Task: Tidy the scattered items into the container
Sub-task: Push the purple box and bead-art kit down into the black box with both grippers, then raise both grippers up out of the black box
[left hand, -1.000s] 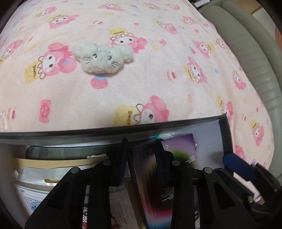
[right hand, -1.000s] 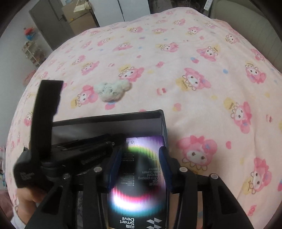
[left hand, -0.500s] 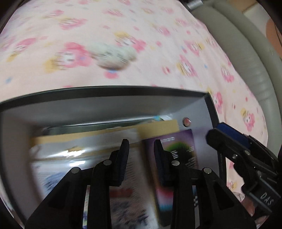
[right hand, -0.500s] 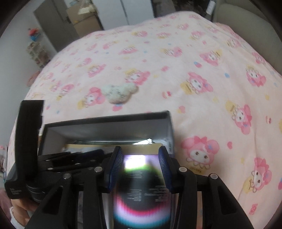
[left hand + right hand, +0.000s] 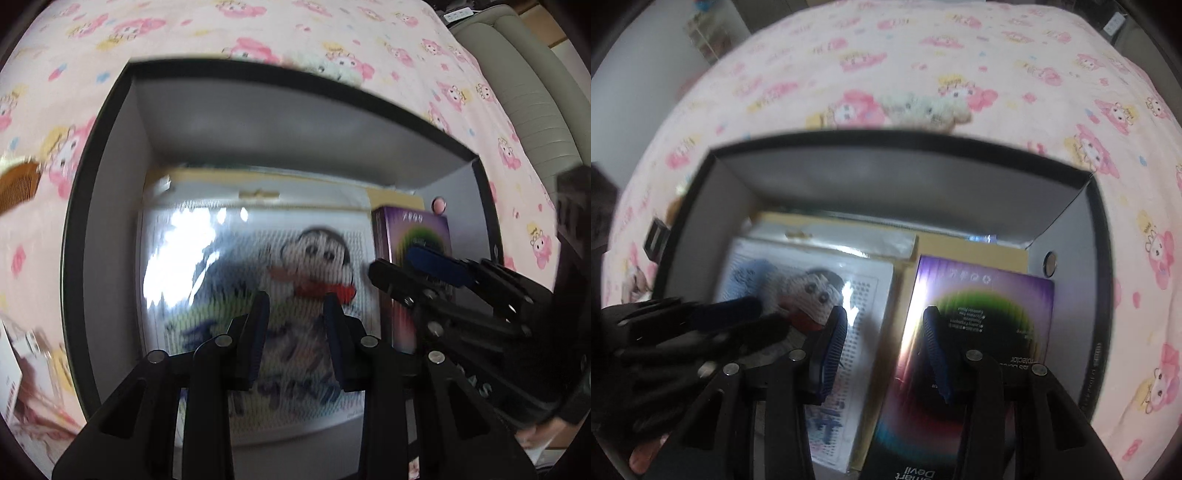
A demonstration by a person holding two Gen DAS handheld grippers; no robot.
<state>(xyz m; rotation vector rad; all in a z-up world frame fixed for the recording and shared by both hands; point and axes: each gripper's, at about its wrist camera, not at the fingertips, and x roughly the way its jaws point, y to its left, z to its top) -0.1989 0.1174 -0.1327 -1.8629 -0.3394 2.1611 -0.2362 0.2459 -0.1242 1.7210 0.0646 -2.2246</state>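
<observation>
I hold two claws over one open black cardboard box with grey inner walls [image 5: 110, 236], which sits on the soft pink blanket printed with cartoon rabbits [image 5: 997, 48]. My left claw [image 5: 295, 334] has its two fingers apart and nothing between them; it hangs above the one white flat packet in glossy plastic with a cartoon face [image 5: 229, 258] lying inside the box. My right claw [image 5: 882, 350] also stands apart, and the pads do not press on anything; under it, inside the box on the right side, lies the one purple rectangular carton with a rainbow ring print [image 5: 982, 306], flat and shiny. Under both packets I see one plain tan cardboard sheet [image 5: 971, 251]. Outside the box, just behind its far wall, one fluffy cream plush toy [image 5: 923, 107] rests on the blanket. To the left of the box lies one brown comb with fine teeth [image 5: 18, 184]. One small round pink spot [image 5: 439, 204] marks the right inner wall.
</observation>
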